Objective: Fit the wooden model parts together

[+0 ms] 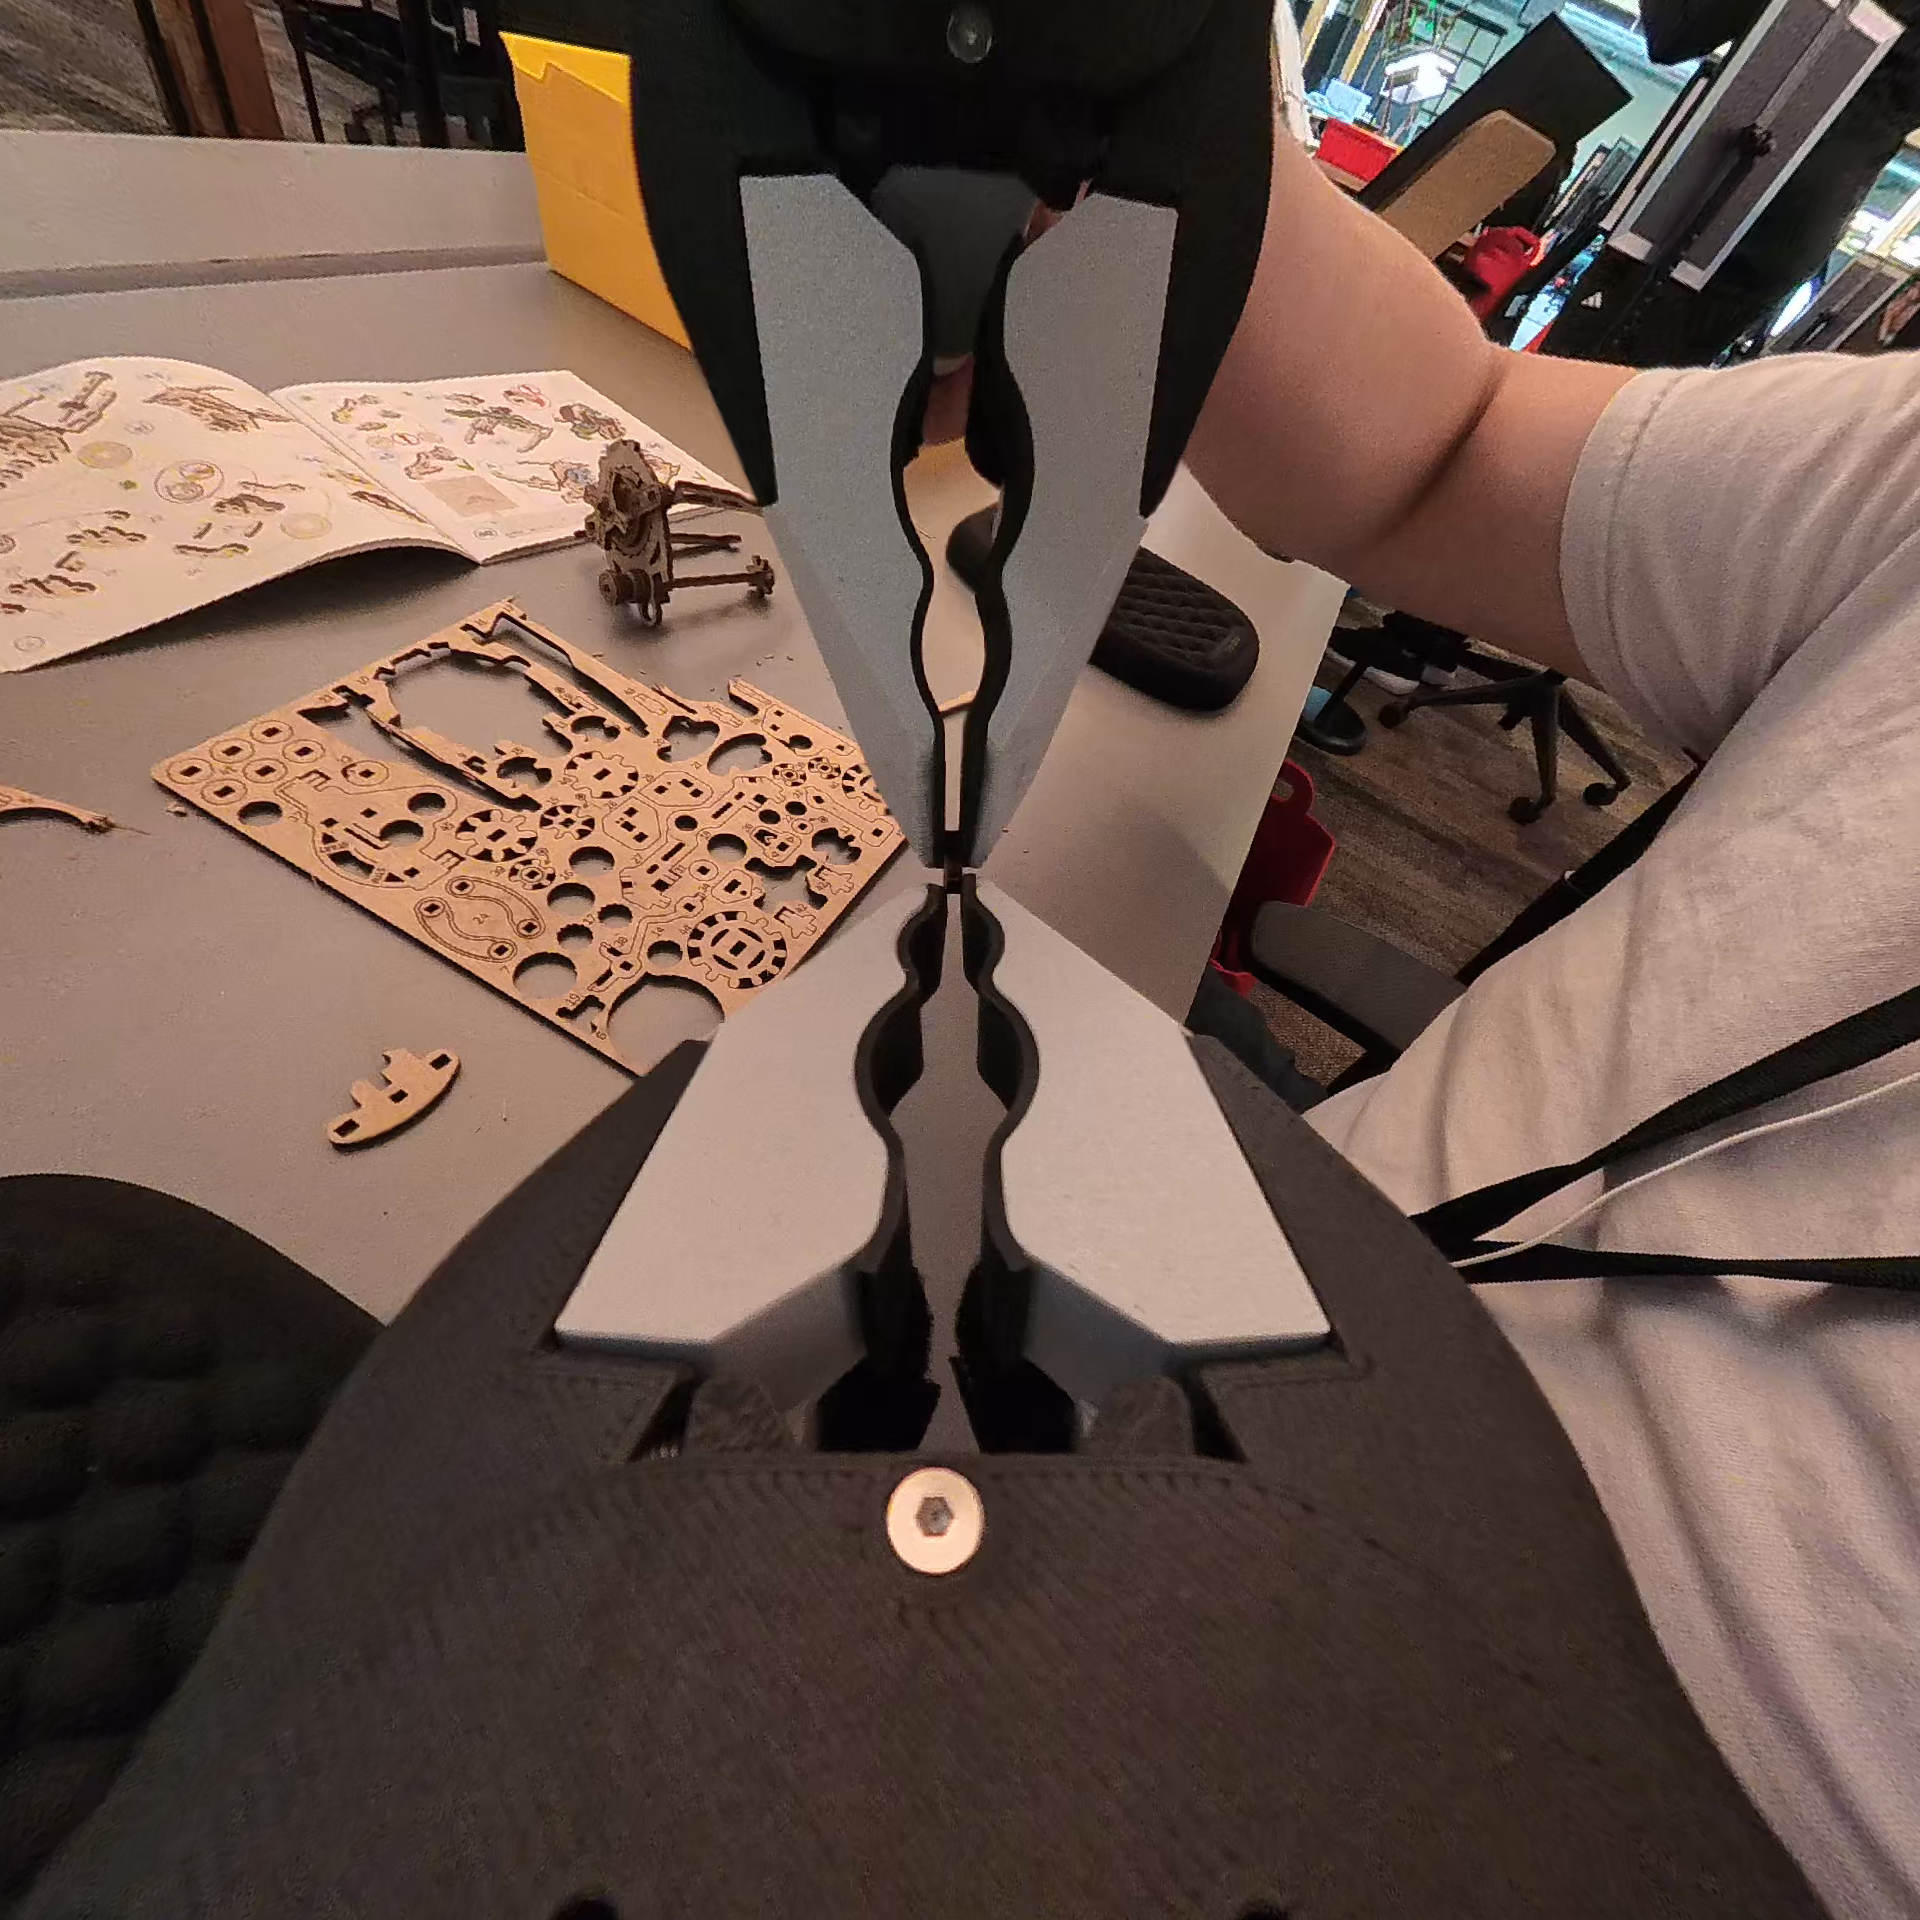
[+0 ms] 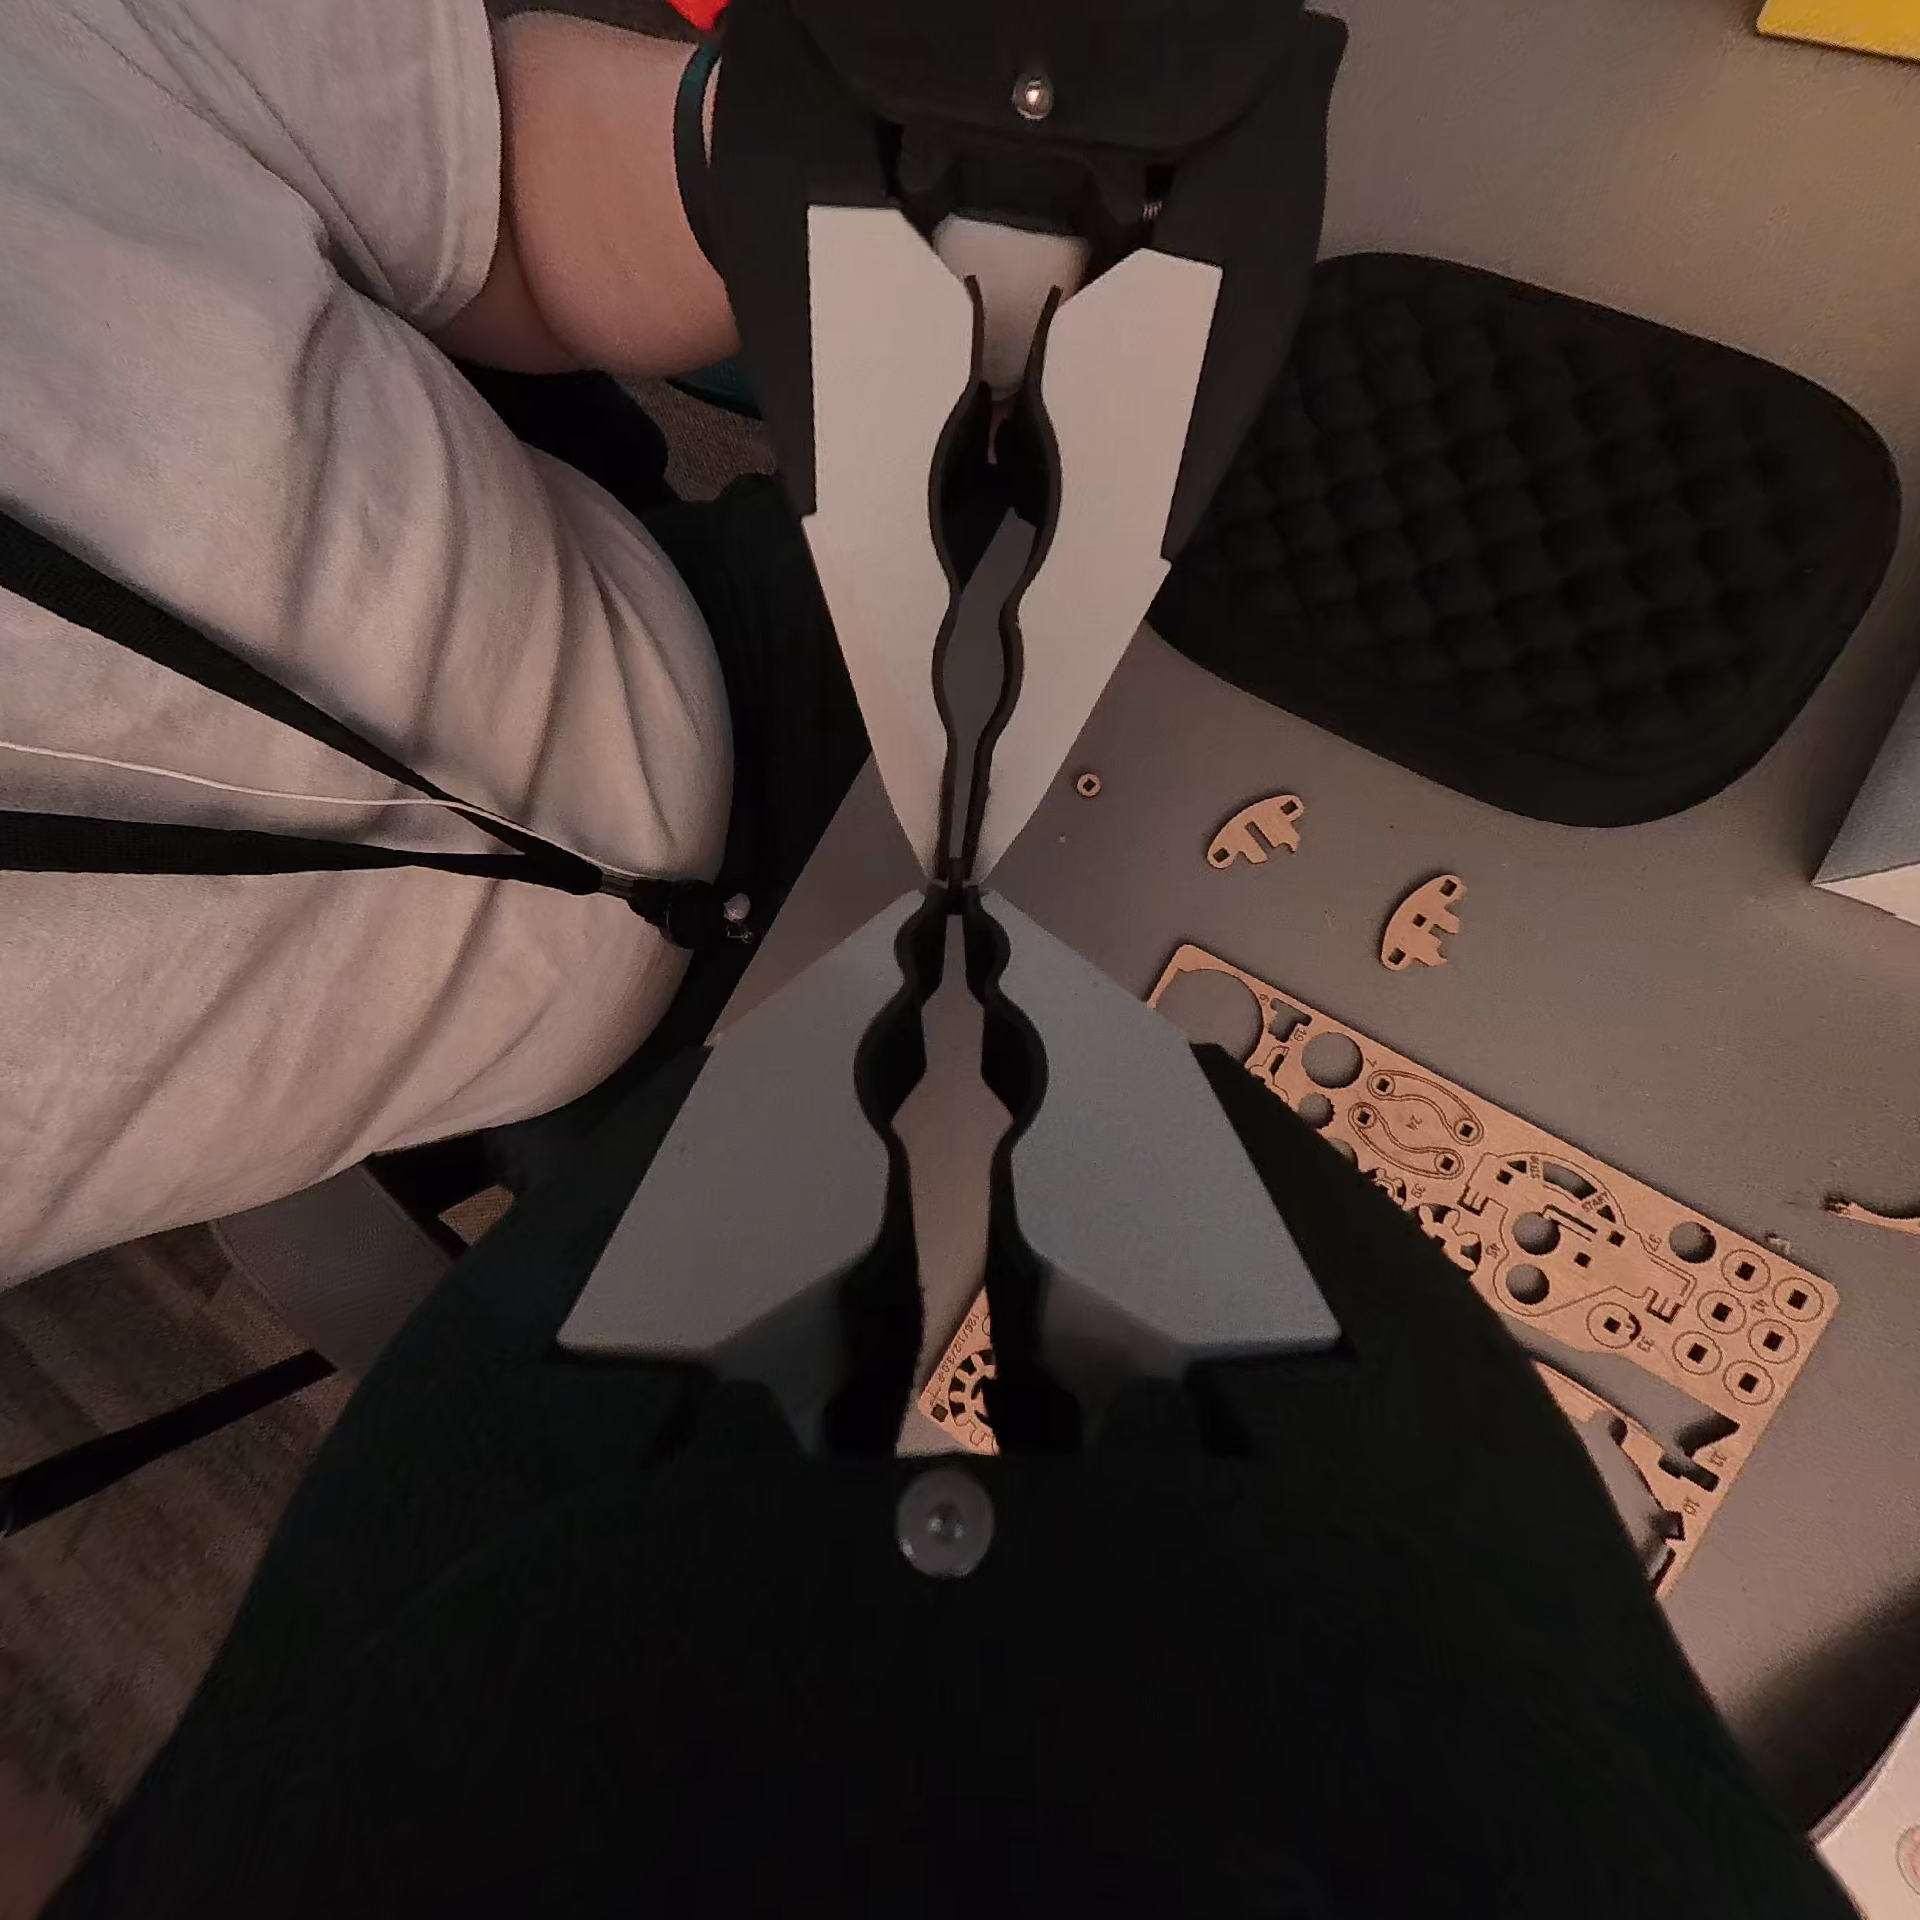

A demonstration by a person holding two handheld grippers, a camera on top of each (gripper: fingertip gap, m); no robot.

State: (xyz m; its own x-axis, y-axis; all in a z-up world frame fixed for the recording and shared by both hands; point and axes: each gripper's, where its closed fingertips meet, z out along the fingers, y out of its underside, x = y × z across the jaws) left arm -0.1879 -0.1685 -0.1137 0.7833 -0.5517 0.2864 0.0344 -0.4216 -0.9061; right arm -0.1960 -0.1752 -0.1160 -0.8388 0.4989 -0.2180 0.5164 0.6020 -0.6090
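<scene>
My left gripper (image 1: 951, 891) and right gripper (image 1: 951, 847) meet tip to tip above the grey table's front edge. Both have their jaws closed, and a tiny sliver of a small wooden part (image 1: 951, 875) shows pinched where the tips meet; most of it is hidden. The right wrist view shows the same meeting: the right gripper (image 2: 951, 902) from below, the left gripper (image 2: 954, 868) from above. A laser-cut wooden parts sheet (image 1: 540, 831) (image 2: 1558, 1268) lies flat on the table. A partly built wooden model (image 1: 644, 540) stands by the booklet.
An open instruction booklet (image 1: 260, 488) and a yellow box (image 1: 582, 177) lie farther back. Loose curved wooden pieces (image 1: 395, 1096) (image 2: 1252, 831) (image 2: 1423, 920) lie near the sheet. Black padded rests (image 1: 1174, 634) (image 2: 1538, 540) sit on the table. A person's arm (image 1: 1403, 416) and shirt are close on the right. Left and right tips are no more than a few centimetres apart. Left tips and right tips are each some 25 centimetres from the partly built wooden model (image 1: 644, 540).
</scene>
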